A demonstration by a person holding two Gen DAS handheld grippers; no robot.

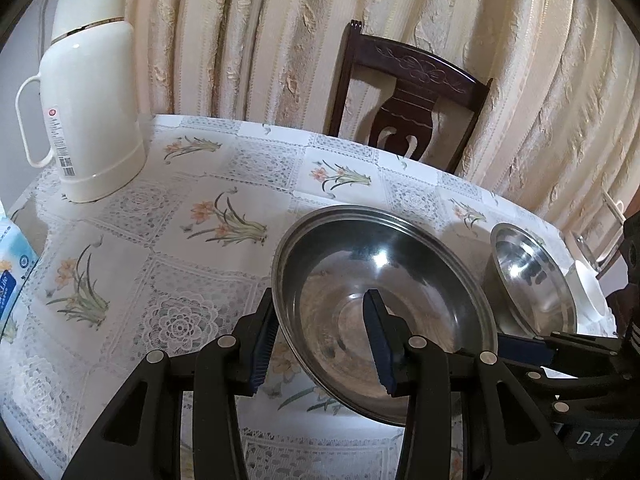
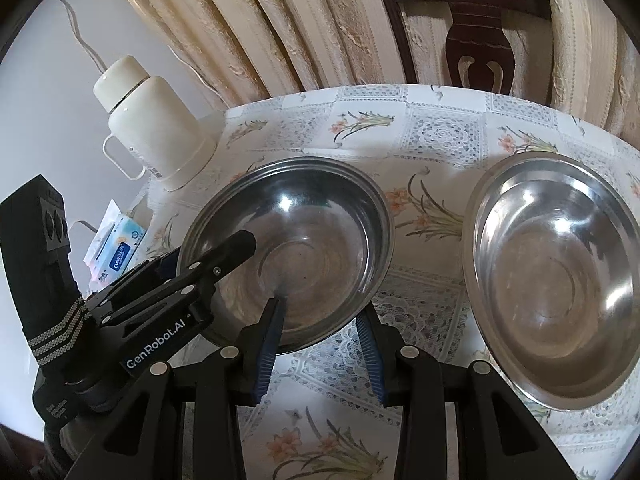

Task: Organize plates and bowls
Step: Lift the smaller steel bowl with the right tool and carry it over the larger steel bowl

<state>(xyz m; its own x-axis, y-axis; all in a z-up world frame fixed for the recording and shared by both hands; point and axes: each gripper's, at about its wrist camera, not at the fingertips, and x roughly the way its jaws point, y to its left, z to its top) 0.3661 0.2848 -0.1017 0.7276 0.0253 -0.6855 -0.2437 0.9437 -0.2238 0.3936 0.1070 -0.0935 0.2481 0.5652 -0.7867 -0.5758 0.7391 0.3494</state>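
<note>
Soft, dim indoor light falls evenly. Small white glare spots sit inside the steel bowl (image 1: 384, 304), which casts a faint shadow on the table (image 1: 168, 248). Fisheye bending curves the edges; corners go black.

A tissue pack (image 1: 10, 272) is cut off at the left wrist view's edge, its print too small to read. The smaller bowl (image 1: 532, 280) hides part of a white dish (image 1: 590, 286) behind it. The flask (image 1: 86, 92) label is illegible. The chair (image 2: 476, 28) seat is hidden behind the table (image 2: 440, 136).
</note>
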